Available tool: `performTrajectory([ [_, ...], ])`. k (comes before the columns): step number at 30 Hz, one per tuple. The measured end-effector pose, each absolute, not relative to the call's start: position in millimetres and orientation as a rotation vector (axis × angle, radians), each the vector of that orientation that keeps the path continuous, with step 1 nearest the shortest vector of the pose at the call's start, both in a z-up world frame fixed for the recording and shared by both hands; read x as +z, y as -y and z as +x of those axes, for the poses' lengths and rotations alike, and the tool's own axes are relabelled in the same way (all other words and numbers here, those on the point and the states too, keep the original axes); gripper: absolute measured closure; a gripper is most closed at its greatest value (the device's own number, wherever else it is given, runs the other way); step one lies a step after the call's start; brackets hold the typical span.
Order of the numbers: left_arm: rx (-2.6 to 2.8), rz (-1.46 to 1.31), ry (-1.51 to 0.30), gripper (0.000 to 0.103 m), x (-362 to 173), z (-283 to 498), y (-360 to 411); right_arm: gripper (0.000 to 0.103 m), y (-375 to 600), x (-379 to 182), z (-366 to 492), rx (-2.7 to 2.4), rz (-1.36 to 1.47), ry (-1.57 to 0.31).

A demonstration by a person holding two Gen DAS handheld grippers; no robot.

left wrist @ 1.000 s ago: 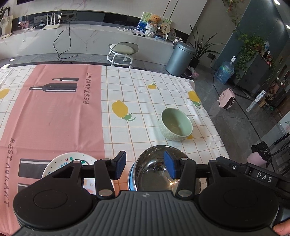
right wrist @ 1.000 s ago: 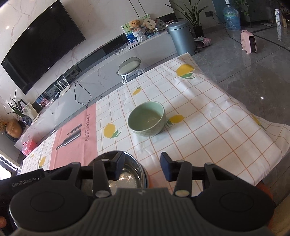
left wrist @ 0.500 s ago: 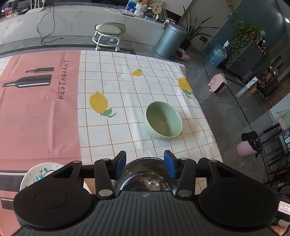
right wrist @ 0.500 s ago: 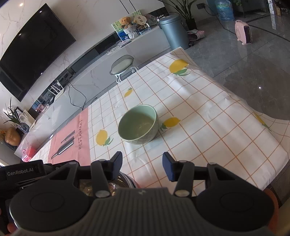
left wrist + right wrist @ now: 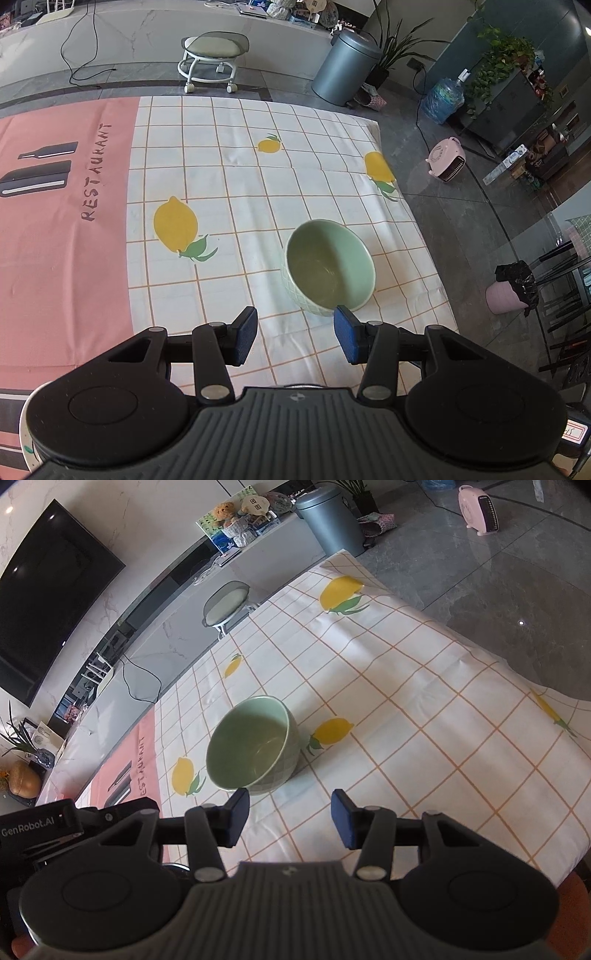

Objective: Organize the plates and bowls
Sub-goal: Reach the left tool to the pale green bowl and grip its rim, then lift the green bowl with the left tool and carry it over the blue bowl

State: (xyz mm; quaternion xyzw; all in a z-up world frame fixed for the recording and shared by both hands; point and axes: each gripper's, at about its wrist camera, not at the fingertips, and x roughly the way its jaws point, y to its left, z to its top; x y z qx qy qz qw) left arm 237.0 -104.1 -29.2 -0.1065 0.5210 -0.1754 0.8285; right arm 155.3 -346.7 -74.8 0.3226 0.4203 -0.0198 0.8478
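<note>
A pale green ceramic bowl [image 5: 328, 271] stands upright and empty on the tablecloth [image 5: 229, 177], on the white checked part near the table's right edge, with a printed lemon just beside it. It is the 1 piece of tableware fully in view, and it sits alone, not stacked on or nested in anything. The left gripper [image 5: 295, 339] hangs just short of the bowl, angled down toward it, its 2 blue pads [image 5: 245, 334] spread apart with only cloth between them; the right-hand pad overlaps the bowl's near rim in this view, but whether it touches cannot be told. The right gripper [image 5: 290, 819] also points down at the bowl from the other side, its jaws parted and holding nothing, the bowl lying ahead of its left finger. Beneath the left gripper's body, a thin sliver of a shiny metal rim [image 5: 301, 385] peeks out, and at the lower left corner the edge of a white patterned plate [image 5: 25, 439] shows; both are mostly hidden. Judging by this, the sorting looks only partly under way: the green bowl has yet to be picked up and grouped with the other bowl, and the plate appears to lie apart. Beyond the table stand a stool [image 5: 210, 55] and a grey bin [image 5: 343, 66].
</note>
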Motion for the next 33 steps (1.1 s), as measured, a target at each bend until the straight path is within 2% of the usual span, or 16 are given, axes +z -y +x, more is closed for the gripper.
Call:
performTrajectory([
  [10, -0.357, -0.217, -1.152, 0.049, -48, 274, 119, 0.055, 348, -88, 191, -0.036, 0.713, -0.889],
  [18, -0.36, -0.182, -1.19, 0.051, -68, 301, 137, 0.07, 351, -109, 222, -0.062, 0.732, -0.936],
  [27, -0.342, -0.112, -1.222, 0.086, -87, 308, 146, 0.079, 346, -127, 241, -0.063, 0.721, -0.975],
  [29, -0.353, -0.119, -1.223, 0.094, -88, 309, 146, 0.085, 345, -128, 242, -0.052, 0.722, -0.968],
  [33, -0.348, -0.117, -1.228, 0.095, -86, 309, 146, 0.087, 341, -125, 244, -0.057, 0.692, -0.977],
])
